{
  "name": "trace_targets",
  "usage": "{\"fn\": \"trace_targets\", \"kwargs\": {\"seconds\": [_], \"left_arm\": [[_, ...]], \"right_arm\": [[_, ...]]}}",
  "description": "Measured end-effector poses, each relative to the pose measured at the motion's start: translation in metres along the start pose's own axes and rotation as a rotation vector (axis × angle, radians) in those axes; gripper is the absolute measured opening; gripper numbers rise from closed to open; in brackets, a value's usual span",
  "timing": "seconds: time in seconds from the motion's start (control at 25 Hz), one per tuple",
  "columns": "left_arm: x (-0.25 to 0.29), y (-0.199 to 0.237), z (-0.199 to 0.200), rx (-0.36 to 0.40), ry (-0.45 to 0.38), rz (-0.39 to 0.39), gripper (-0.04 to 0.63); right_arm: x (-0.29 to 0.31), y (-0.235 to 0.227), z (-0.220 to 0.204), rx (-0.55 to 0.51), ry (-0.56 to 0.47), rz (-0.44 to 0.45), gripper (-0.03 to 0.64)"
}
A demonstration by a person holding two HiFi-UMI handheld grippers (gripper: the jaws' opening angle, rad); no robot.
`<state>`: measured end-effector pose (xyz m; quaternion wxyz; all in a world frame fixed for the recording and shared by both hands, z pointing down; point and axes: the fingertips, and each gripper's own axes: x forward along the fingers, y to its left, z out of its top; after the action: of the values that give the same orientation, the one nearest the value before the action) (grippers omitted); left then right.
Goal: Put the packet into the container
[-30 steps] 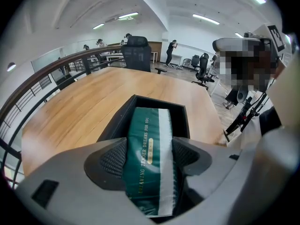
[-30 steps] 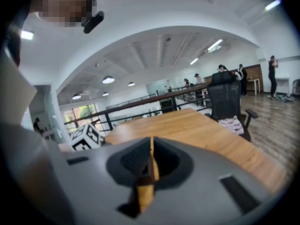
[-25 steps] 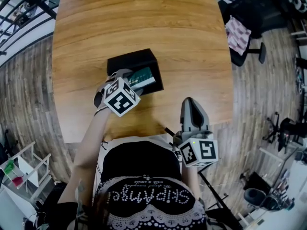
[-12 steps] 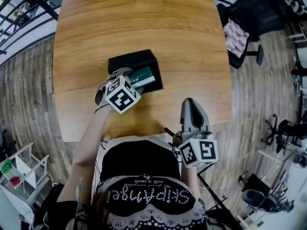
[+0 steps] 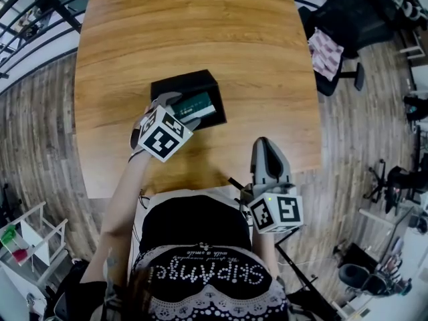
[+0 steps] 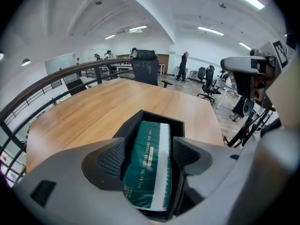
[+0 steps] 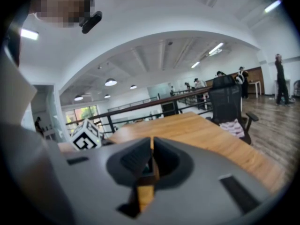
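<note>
1. Looking down from the head, we see the black container point(image 5: 182, 85) sitting on the wooden table point(image 5: 200, 25), and its top is open
2. We see the green and white packet point(image 6: 146, 168) lying inside the container. Its long side runs from the container's far wall to its near wall
3. Our left gripper point(image 6: 149, 156) hangs just over the near side of the container. Its two fingers point(image 6: 110, 159) are wide apart, one on each side of the packet, and they grip nothing. The packet lies low between them, down in the container
4. Our right gripper point(image 7: 151, 159) is well apart from the container, off to its right and closer to us, by the near edge of the table. Its fingers are pressed together and there is nothing between them
5. We also see a black chair point(image 5: 348, 15) with a checked cloth point(image 5: 324, 53) on it, far to the right of the container, on the floor past the table
</note>
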<state>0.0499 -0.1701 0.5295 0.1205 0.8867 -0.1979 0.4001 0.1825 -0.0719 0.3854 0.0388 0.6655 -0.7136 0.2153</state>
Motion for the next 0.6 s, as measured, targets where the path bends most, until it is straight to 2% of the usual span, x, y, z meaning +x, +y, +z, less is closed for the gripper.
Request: {"fn": "trace_targets", "kwargs": {"seconds": [0.16, 0.32, 0.4, 0.6], "left_arm": [[-0.021, 0.007, 0.019, -0.066, -0.126, 0.065, 0.336], [-0.051, 0.012, 0.039, -0.155, -0.276, 0.097, 0.327], [-0.065, 0.016, 0.045, -0.178, -0.34, 0.13, 0.263], [-0.1, 0.02, 0.056, -0.218, -0.452, 0.193, 0.218]], "right_arm": [[-0.002, 0.003, 0.001, -0.007, -0.005, 0.007, 0.041], [-0.004, 0.008, 0.002, -0.016, -0.006, 0.018, 0.041], [-0.003, 0.011, 0.002, -0.024, -0.01, 0.03, 0.041], [-0.002, 0.019, 0.003, -0.041, -0.013, 0.064, 0.041]]}}
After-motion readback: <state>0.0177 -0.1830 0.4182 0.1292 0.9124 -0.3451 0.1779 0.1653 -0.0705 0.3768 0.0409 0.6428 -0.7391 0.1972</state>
